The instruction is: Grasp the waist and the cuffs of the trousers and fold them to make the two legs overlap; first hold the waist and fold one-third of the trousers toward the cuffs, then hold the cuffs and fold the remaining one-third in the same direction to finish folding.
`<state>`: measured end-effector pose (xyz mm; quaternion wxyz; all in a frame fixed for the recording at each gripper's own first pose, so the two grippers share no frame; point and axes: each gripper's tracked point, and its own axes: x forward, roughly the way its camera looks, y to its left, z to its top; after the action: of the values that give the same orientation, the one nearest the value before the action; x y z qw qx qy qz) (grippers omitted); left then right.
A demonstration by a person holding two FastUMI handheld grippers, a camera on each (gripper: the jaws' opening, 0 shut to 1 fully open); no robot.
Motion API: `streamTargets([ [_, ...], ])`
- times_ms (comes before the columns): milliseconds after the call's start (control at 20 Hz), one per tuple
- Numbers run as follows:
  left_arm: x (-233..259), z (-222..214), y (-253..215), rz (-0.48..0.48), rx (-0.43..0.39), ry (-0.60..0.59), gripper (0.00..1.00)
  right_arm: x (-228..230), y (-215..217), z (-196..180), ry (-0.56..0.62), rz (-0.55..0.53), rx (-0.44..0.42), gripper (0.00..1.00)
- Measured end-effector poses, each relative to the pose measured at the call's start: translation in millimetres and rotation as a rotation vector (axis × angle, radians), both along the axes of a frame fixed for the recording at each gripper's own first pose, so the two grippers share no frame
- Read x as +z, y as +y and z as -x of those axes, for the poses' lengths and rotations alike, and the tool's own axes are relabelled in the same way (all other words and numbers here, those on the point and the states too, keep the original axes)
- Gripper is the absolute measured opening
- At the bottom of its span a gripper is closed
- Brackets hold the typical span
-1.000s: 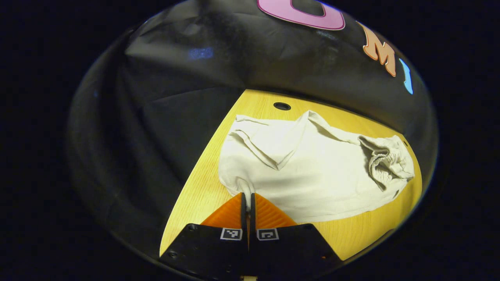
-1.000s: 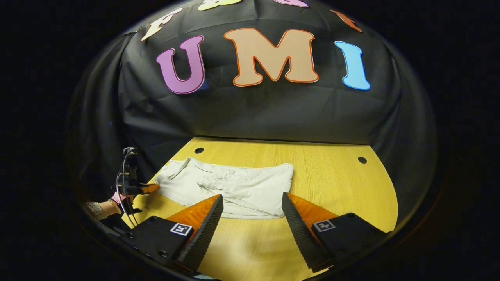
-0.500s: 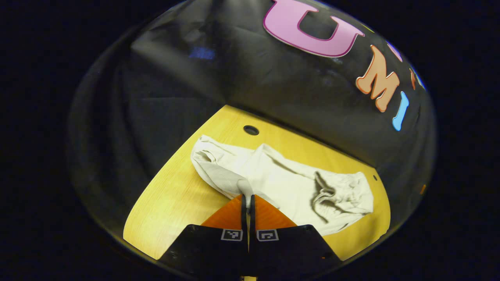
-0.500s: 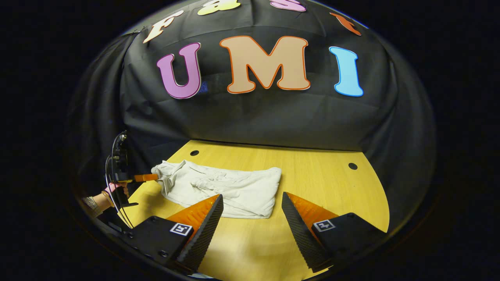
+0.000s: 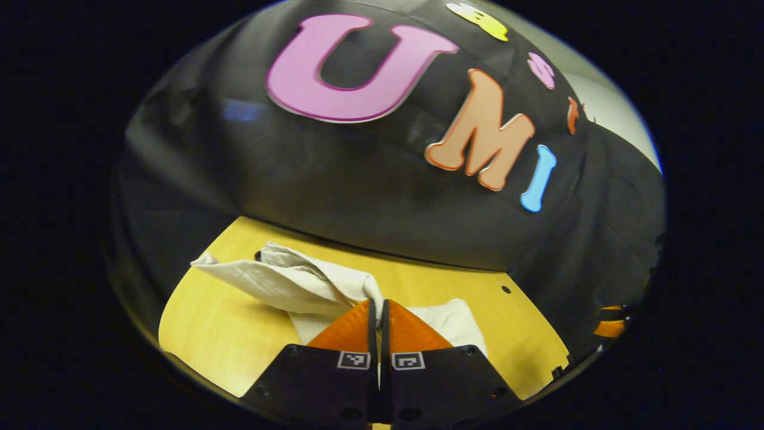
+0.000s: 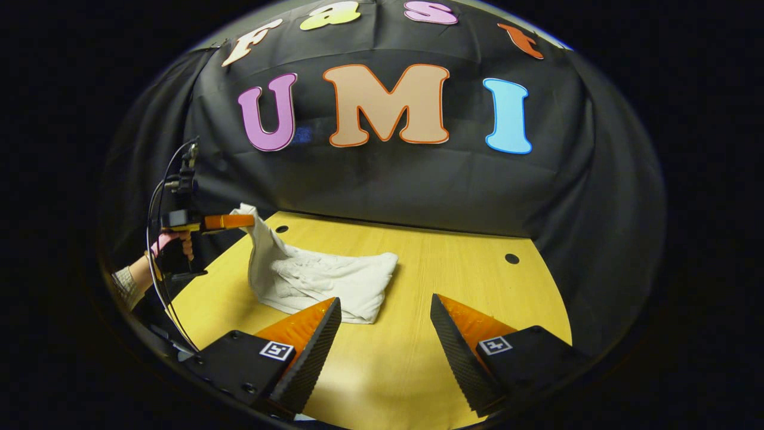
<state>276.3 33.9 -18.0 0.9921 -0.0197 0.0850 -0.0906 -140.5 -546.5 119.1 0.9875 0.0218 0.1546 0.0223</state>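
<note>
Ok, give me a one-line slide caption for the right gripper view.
Left claw lifts one end of the pale trousers off the wooden table, right claw open and empty.

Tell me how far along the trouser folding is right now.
Late stage. The trousers already lie as a short bundle on the table, so the earlier folds look done. In hand: the left gripper is shut on one end, lifted off the table. Left: lay that end over the bundle. The right gripper is open, holding nothing.

Cream trousers (image 6: 325, 280) bunched on table, one end lifted (pinched).
</note>
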Motion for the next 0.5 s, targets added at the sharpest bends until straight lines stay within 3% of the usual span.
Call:
streamTargets([
  [250, -21.3, -16.9, -83.9, -0.205, -0.116, 0.016, 0.00, -13.0, -17.1, 7.7, 0.001, -0.010, 0.005, 0.96],
  [450, -74.6, -18.1, -125.7, -0.389, -0.197, 0.096, 0.00, -25.1, -25.6, 10.4, 0.000, 0.013, 0.029, 0.96],
  [500, -89.4, -17.5, -132.0, -0.437, -0.212, 0.113, 0.00, -27.6, -28.6, 12.8, 0.001, 0.015, 0.033, 0.92],
])
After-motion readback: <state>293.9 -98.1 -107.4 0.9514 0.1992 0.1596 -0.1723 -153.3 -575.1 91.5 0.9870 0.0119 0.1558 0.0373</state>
